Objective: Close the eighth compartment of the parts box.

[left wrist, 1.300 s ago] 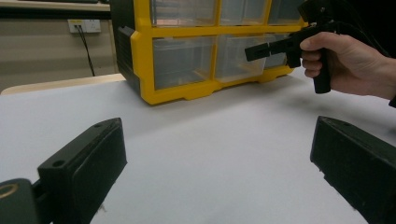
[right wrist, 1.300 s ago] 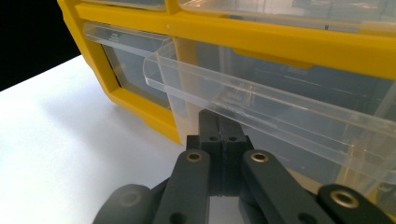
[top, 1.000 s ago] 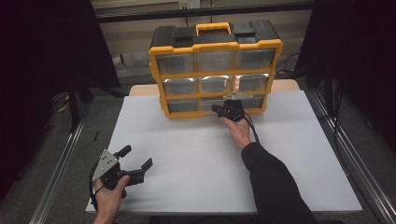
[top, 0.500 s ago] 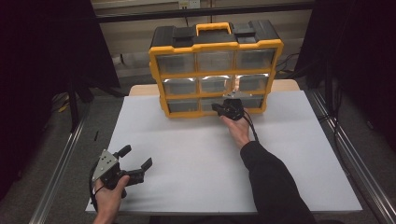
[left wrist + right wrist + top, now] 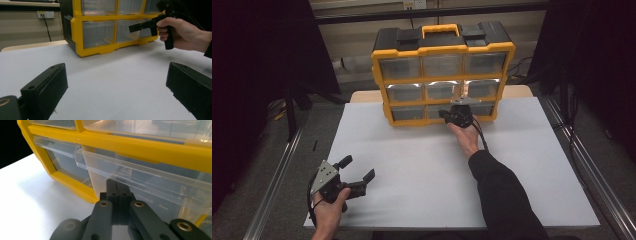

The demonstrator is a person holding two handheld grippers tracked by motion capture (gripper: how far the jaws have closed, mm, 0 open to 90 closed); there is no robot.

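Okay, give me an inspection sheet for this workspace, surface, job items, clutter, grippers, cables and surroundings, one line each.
Surface: white table top, bare in front of the organizer.
Job's things: yellow drawer organizer upright at the far edge; clear bottom middle drawer looks pulled slightly out.
Clutter: nothing seen.
Grippers: right gripper jaws together under the drawer's lip, at the bottom row; whether it clamps anything cannot be told. Left gripper wide open, held at the near left corner.
Cables: black cable trails from the right gripper along the hand.
Surroundings: dark curtains either side, wall socket behind.
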